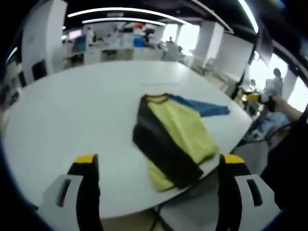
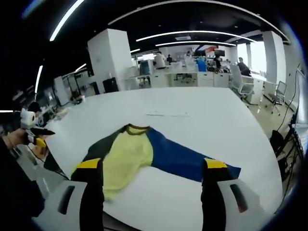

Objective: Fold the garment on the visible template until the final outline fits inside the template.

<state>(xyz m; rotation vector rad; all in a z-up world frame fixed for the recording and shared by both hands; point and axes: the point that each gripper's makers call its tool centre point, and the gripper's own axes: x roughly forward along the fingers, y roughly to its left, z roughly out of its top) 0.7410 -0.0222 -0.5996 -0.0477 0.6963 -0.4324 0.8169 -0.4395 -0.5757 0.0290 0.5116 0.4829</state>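
The garment (image 1: pixel 175 139) lies near the edge of a large white table (image 1: pixel 72 110), a yellow shirt with a dark collar. In the left gripper view a black sleeve is folded across its front and a blue sleeve (image 1: pixel 202 108) sticks out behind. In the right gripper view the garment (image 2: pixel 144 154) has its blue sleeve (image 2: pixel 185 161) stretched flat toward the table (image 2: pixel 192 103) edge and its black sleeve at the other side. The left gripper (image 1: pixel 159 168) and the right gripper (image 2: pixel 149 171) both hang above the table with jaws spread wide, holding nothing. The other gripper (image 2: pixel 34 137) appears at the far left of the right gripper view.
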